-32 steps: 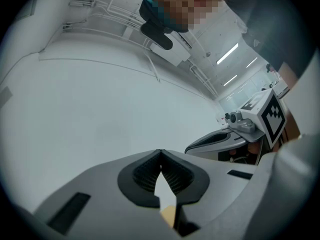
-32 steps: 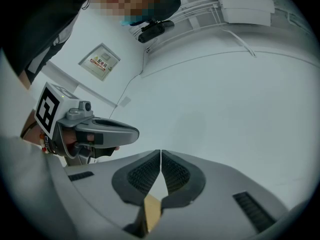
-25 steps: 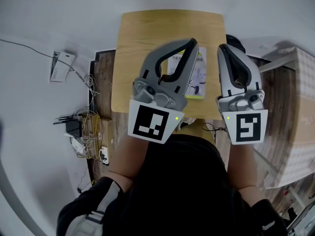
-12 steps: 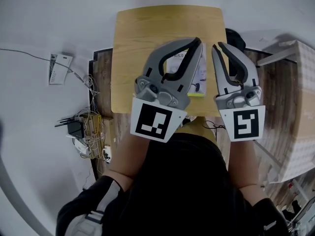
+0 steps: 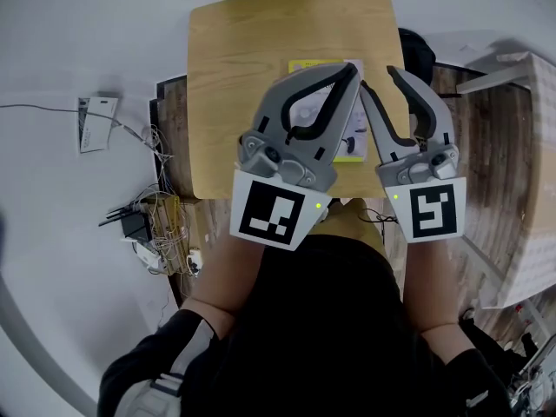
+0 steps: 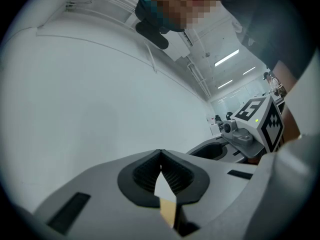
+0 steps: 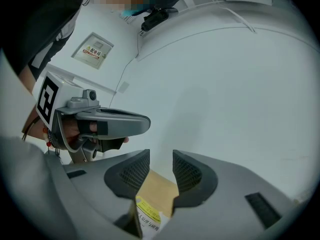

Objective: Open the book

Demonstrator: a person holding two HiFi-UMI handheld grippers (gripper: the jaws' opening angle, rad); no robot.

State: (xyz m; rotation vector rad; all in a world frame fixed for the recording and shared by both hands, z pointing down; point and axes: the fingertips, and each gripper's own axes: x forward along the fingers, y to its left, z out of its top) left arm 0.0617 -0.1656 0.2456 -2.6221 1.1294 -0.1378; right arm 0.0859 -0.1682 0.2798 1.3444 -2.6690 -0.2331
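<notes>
Change: I had lowered left gripper (image 5: 350, 69) and right gripper (image 5: 378, 78) toward the book (image 5: 323, 66); the right jaws had just been opening.
Left gripper: jaws together, empty.
Book: flat on the table (image 5: 243, 76), cover up, beneath both grippers.
Right gripper: jaws apart, nothing between them.
Risk: in my judgement, an unpinned book could slide, or the right jaws could catch extra pages.

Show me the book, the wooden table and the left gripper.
book (image 5: 306, 66), head view, yellow top strip of its cover.
wooden table (image 5: 252, 50), head view, bare wood of the top.
left gripper (image 6: 160, 154), left gripper view, where its closed tips meet.
</notes>
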